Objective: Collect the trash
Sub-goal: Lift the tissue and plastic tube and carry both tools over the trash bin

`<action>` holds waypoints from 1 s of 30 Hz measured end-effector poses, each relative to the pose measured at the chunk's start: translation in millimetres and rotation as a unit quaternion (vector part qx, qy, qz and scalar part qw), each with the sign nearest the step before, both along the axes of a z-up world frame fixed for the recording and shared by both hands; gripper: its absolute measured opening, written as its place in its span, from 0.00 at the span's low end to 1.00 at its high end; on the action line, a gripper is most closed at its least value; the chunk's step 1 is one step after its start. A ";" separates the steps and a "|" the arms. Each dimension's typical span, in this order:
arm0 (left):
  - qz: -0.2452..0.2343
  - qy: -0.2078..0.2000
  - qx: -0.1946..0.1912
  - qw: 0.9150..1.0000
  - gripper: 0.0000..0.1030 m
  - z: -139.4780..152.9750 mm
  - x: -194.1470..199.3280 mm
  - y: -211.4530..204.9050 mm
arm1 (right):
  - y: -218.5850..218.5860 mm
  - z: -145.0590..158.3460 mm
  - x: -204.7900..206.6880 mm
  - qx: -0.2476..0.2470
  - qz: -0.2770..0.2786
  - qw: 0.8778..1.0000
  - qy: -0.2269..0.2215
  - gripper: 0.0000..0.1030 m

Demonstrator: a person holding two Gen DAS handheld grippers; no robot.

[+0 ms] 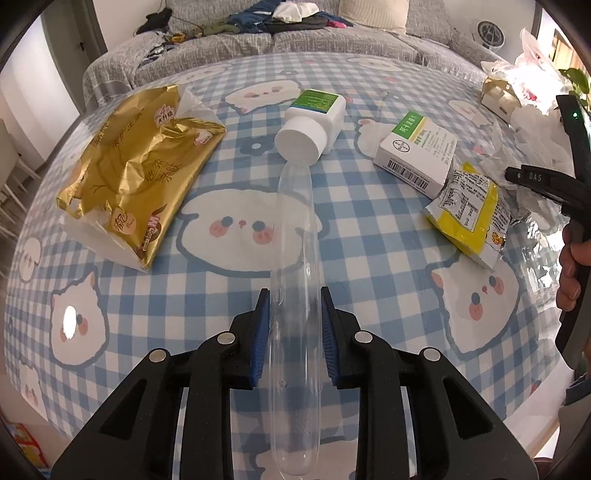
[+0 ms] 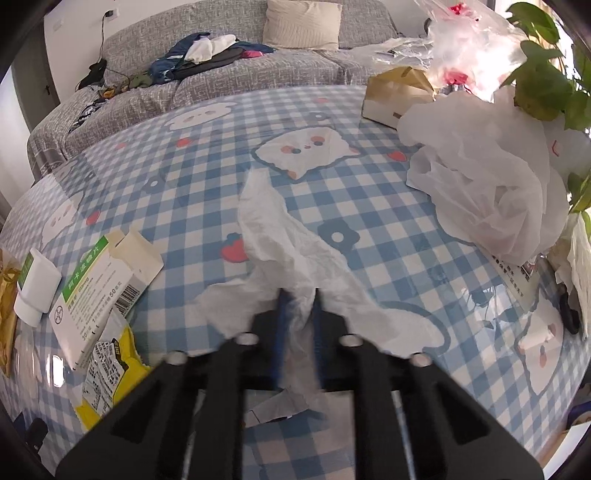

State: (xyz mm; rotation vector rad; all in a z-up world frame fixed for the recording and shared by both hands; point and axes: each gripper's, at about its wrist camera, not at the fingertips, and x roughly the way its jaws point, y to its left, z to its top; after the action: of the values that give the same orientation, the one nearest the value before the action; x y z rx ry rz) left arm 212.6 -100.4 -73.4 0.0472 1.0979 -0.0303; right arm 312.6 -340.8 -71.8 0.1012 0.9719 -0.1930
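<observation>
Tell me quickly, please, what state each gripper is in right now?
Left gripper: closed on the clear plastic tube.
Right gripper: closed on the crumpled tissue.

A grey sofa [image 2: 229, 77] stood behind the table [image 1: 229, 295], strewn with clothes [image 2: 207, 55]; a cream cushion [image 2: 303, 24] leaned against its backrest.

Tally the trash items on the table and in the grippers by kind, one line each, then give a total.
Clear plastic tube, in the left gripper: 1
Crumpled tissue, in the right gripper: 1
White pill bottle: 1
Medicine box: 1
Yellow snack wrapper: 1
Gold tissue pack: 1
Total: 6
</observation>
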 end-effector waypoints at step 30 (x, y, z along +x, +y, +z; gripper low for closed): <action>0.010 -0.025 -0.038 0.999 0.24 33.8 -41.0 13.8 | -2.2 67.2 -69.6 0.002 -0.001 0.997 -0.078 0.03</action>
State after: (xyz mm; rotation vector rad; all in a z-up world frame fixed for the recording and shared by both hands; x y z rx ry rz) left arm 171.7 -86.6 -39.6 -0.0313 1.0464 -0.0534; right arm 243.0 -342.9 -4.6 0.1200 0.8166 -0.1816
